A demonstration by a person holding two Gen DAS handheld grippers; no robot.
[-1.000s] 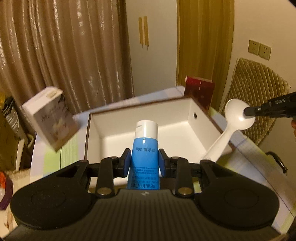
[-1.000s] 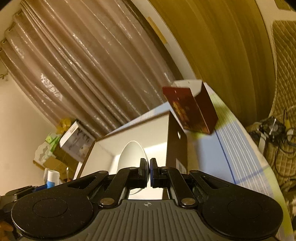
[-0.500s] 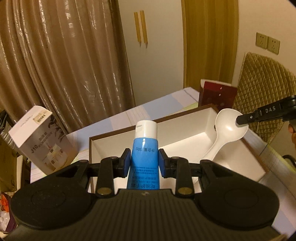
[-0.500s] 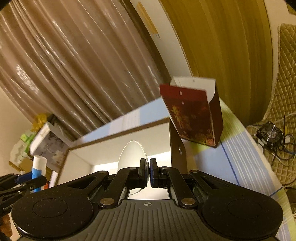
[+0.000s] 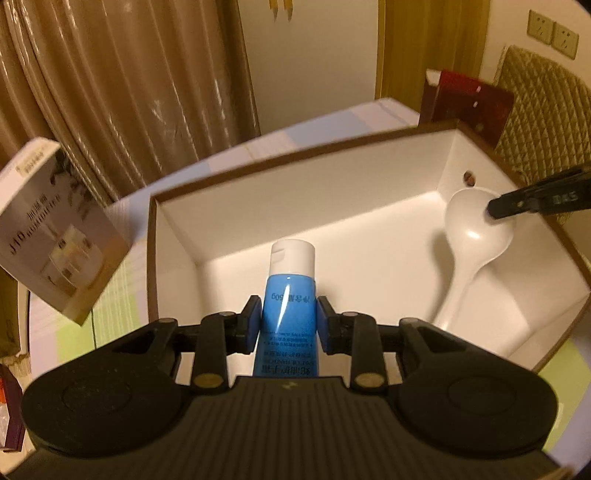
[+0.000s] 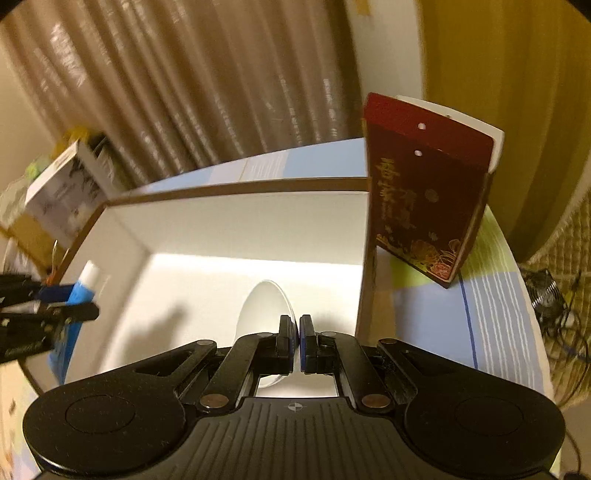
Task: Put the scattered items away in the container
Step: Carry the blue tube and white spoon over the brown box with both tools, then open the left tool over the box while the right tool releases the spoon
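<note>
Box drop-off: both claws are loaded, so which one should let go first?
Right, probably. Its claw pinches the white spoon by the bowl, handle hanging low inside the white box. The left claw grips the blue tube over the near edge; how high it hangs is unclear.

Tan pleated curtains [image 5: 122,92] across the back, cream wall [image 5: 314,62] beside them, mustard drape [image 5: 436,48] at right, twin wall sockets [image 5: 552,31], quilted olive chair back [image 5: 543,107], striped blue-green tablecloth [image 6: 495,314], warm dim indoor light
</note>
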